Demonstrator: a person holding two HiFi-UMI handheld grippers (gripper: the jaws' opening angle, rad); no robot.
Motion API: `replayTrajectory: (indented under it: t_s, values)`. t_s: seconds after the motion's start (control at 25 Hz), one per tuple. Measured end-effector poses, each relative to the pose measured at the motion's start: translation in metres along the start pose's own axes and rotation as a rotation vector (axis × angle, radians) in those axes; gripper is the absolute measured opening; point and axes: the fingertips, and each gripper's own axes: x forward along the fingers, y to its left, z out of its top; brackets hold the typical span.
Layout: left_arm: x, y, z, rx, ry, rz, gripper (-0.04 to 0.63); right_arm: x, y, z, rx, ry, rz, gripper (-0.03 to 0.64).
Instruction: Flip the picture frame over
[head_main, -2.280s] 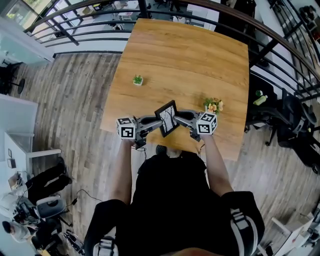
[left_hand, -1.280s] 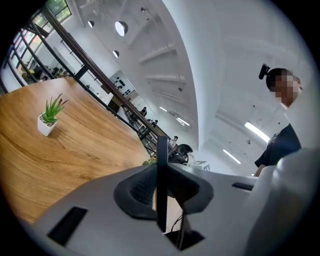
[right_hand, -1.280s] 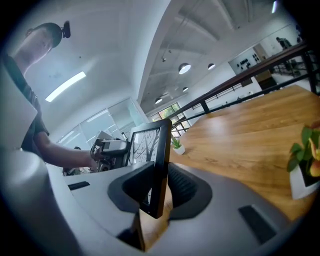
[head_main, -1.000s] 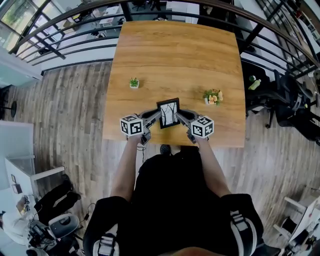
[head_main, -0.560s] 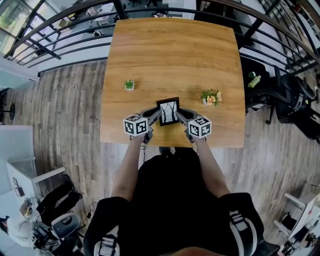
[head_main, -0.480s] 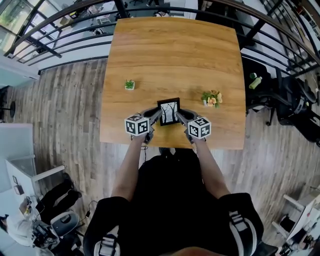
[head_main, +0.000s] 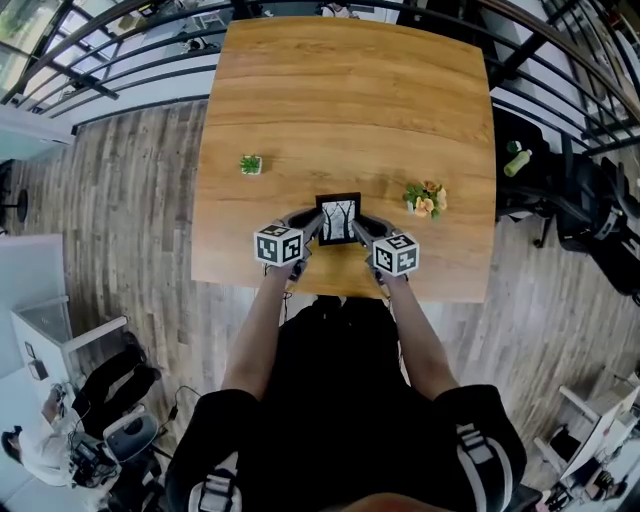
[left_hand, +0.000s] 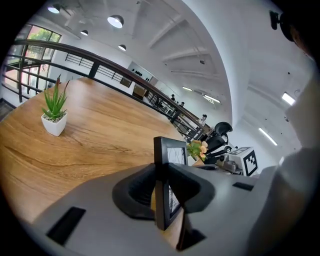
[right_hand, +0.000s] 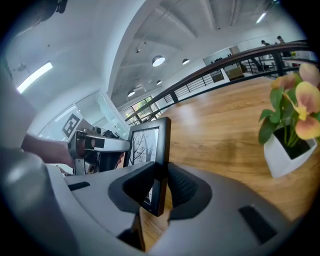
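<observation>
A small black picture frame (head_main: 338, 220) with a tree print stands upright, picture side towards me, just above the near part of the wooden table (head_main: 340, 100). My left gripper (head_main: 316, 226) grips its left edge and my right gripper (head_main: 358, 226) its right edge. In the left gripper view the frame (left_hand: 170, 150) sits edge-on between the left gripper's (left_hand: 162, 172) pads, which have eased slightly wider while still touching it. In the right gripper view the frame (right_hand: 150, 140) is pinched between the right gripper's (right_hand: 161, 177) pads.
A small green potted plant (head_main: 250, 164) stands at the table's left side. A white pot of flowers (head_main: 425, 198) stands just right of my right gripper. A black railing runs behind the table, and a dark chair (head_main: 580, 220) sits to the right on the floor.
The frame was tilted diagonally and held higher; now it is squared up and lower, close to the tabletop. Both grippers have come down with it.
</observation>
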Motion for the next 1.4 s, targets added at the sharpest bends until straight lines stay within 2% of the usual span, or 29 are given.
replayTrajectory:
  t_s: [0.28, 1.12, 1.4]
  values:
    - [0.014, 0.016, -0.019, 0.019, 0.059, 0.071, 0.092, 0.01, -0.01, -0.015, -0.04, 0.053, -0.021, 0.092]
    - [0.036, 0.046, -0.027, 0.005, 0.053, 0.168, 0.095, 0.033, -0.024, -0.022, -0.073, 0.079, -0.047, 0.107]
    - [0.045, 0.057, -0.03, 0.018, 0.072, 0.231, 0.106, 0.04, -0.03, -0.025, -0.076, 0.095, -0.075, 0.115]
